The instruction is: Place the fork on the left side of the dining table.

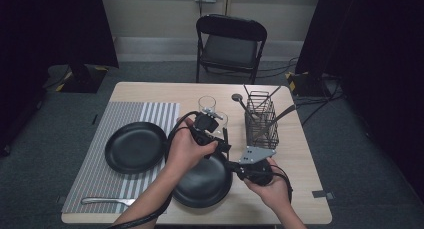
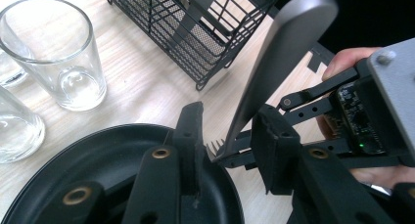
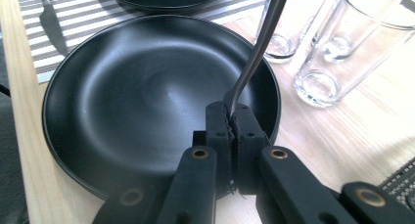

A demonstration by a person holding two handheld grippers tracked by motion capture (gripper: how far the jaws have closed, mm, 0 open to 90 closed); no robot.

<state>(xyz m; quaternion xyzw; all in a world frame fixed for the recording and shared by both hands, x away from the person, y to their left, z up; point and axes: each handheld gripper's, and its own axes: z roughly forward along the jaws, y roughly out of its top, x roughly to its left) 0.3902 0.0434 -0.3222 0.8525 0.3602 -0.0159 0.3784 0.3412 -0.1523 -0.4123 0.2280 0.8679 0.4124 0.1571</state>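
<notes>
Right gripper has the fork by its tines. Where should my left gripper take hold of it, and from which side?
Grip the fork on its flat handle above the right gripper, which is shut on the tines. The handle slants up between the left gripper's open jaws, so close them across its broad faces, clear of the black plate.

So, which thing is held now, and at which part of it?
The right gripper is shut on a fork, clamping its tine end. The handle rises free between the open jaws of the left gripper, which hold nothing.
</notes>
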